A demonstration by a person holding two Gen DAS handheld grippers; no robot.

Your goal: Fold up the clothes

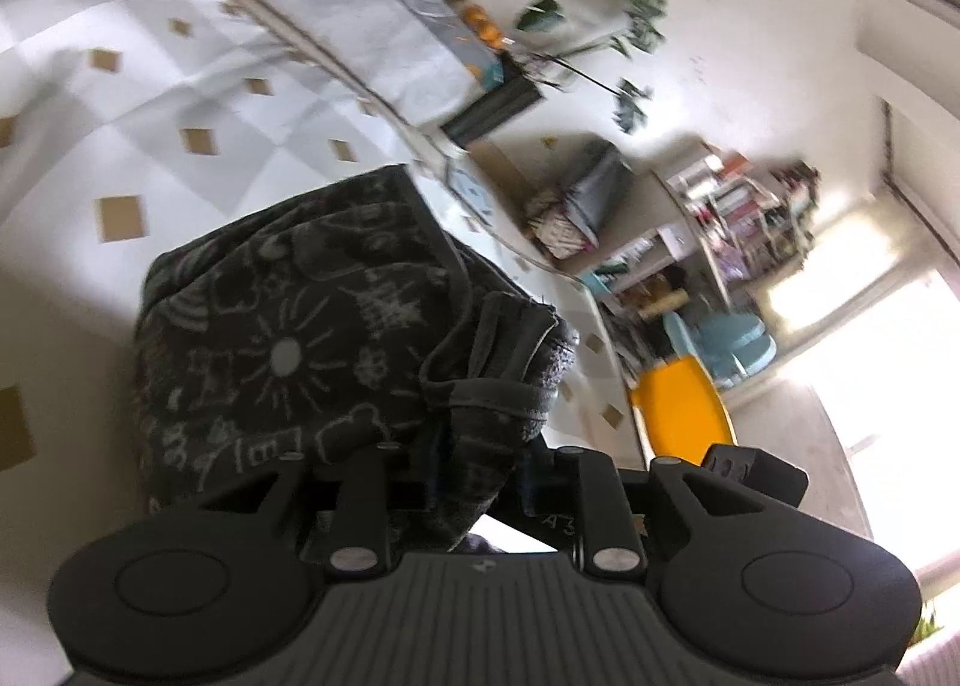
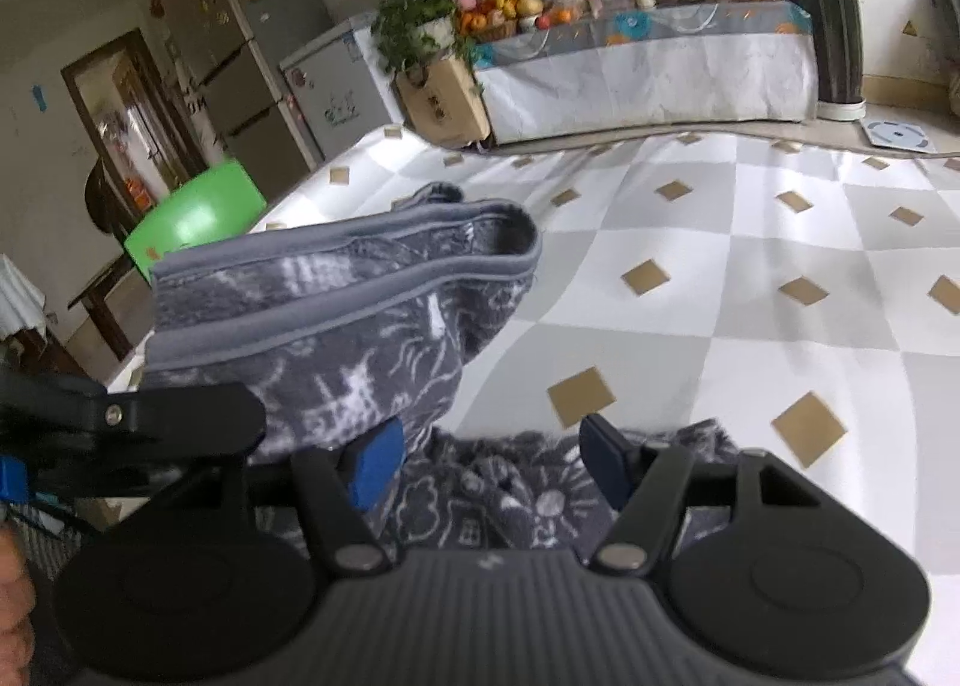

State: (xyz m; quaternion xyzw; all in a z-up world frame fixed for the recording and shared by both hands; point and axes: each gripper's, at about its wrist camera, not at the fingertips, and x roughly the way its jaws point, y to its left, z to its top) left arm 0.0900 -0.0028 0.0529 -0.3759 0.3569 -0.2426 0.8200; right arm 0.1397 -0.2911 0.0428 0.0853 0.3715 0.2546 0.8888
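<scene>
Left hand-held gripper (image 1: 474, 482) pinches a dark, white-doodled fleecy garment (image 1: 288, 338), bunched.

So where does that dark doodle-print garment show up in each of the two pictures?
Left wrist view: the dark doodle-print garment fills the lower-left middle, bunched just ahead of the left gripper.
Right wrist view: it hangs left of centre, and more lies low between the right gripper fingers.
Shared landmark: the checkered sheet under it.
</scene>
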